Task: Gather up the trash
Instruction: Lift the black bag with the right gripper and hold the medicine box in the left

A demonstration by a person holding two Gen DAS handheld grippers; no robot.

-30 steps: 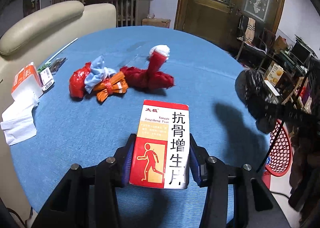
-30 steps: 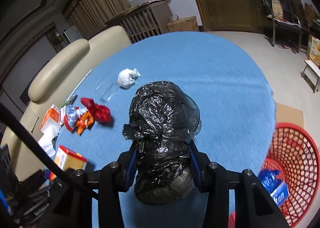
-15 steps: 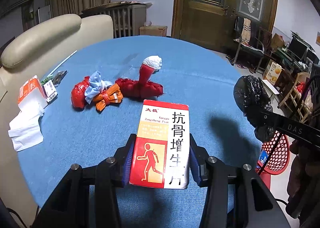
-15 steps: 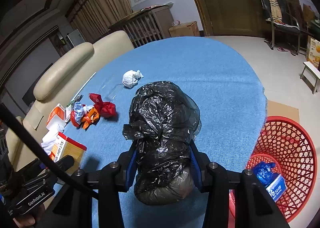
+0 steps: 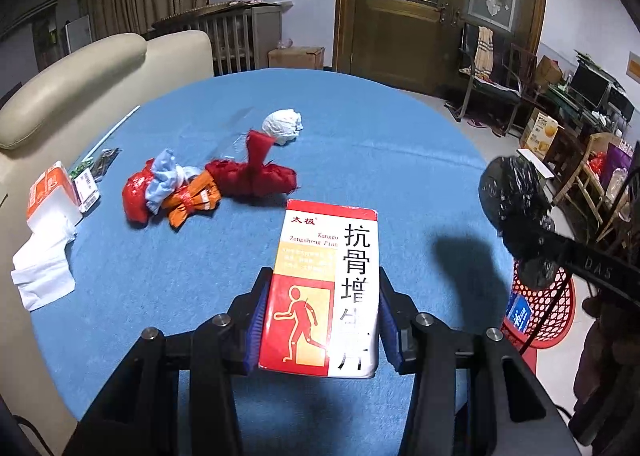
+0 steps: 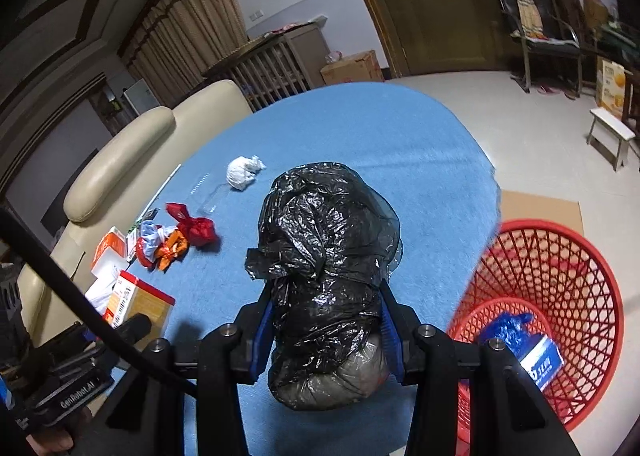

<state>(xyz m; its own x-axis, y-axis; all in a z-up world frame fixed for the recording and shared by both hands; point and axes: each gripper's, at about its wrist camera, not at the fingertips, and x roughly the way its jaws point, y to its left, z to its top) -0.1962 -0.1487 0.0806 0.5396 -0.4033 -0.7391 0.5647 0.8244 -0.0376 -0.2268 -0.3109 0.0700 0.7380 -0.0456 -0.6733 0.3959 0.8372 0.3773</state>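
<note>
My left gripper (image 5: 320, 320) is shut on a red and white medicine box (image 5: 324, 288) and holds it above the blue table (image 5: 360, 160). My right gripper (image 6: 326, 320) is shut on a tied black plastic bag (image 6: 326, 256) near the table's right edge; the bag also shows in the left wrist view (image 5: 514, 208). A red mesh basket (image 6: 560, 296) stands on the floor right of the table, with a blue packet (image 6: 528, 344) inside. A pile of red, orange and blue wrappers (image 5: 200, 188) and a white paper ball (image 5: 282, 126) lie on the table.
A tissue pack with loose white tissues (image 5: 48, 224) lies at the table's left edge beside a cream sofa (image 5: 80, 80). A clear plastic wrapper (image 6: 210, 196) lies near the paper ball. Chairs, boxes and a wooden door (image 5: 420, 8) stand beyond the table.
Both grippers have risen and drawn back from the table with their loads. The right gripper has swung toward the red basket, which now shows more fully.
</note>
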